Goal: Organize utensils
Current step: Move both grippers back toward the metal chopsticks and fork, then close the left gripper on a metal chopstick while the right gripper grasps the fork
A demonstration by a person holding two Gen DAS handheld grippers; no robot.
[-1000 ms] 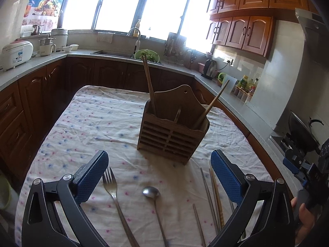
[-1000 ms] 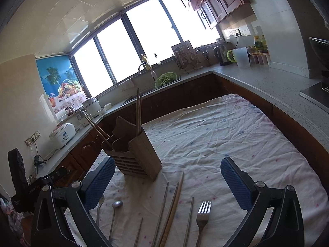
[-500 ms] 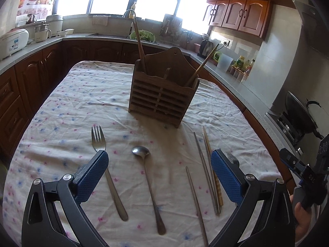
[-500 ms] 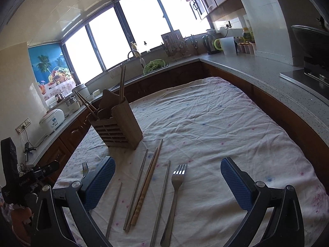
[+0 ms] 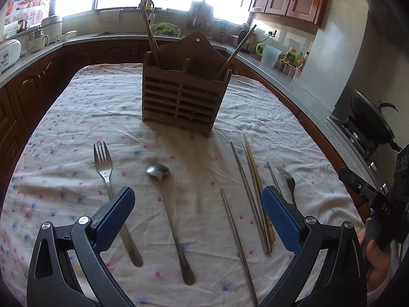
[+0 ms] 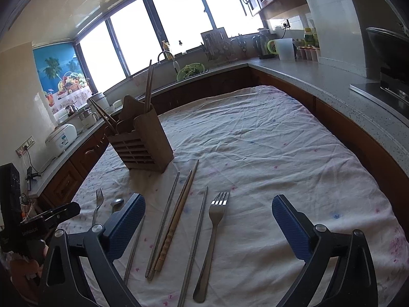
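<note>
A slatted wooden utensil holder (image 5: 182, 97) stands mid-table with wooden chopsticks (image 5: 150, 34) leaning in it; it also shows in the right wrist view (image 6: 143, 144). On the cloth lie a fork (image 5: 107, 176), a spoon (image 5: 166, 204), several metal and bamboo chopsticks (image 5: 251, 192) and a second fork (image 5: 287, 183). My left gripper (image 5: 196, 215) is open and empty above the spoon. My right gripper (image 6: 207, 223) is open and empty above the second fork (image 6: 212, 238) and the chopsticks (image 6: 176, 217).
The table wears a wrinkled flowered cloth (image 6: 255, 138). Dark cabinets and a grey counter (image 6: 332, 81) ring it closely. A wok (image 5: 370, 120) sits on the stove at right. A rice cooker (image 6: 61, 136) and a sink (image 6: 189, 71) are at the back.
Both grippers have pulled back and tilted down, so more of the utensils on the cloth shows. Both jaws stay open. Nothing on the table has moved.
</note>
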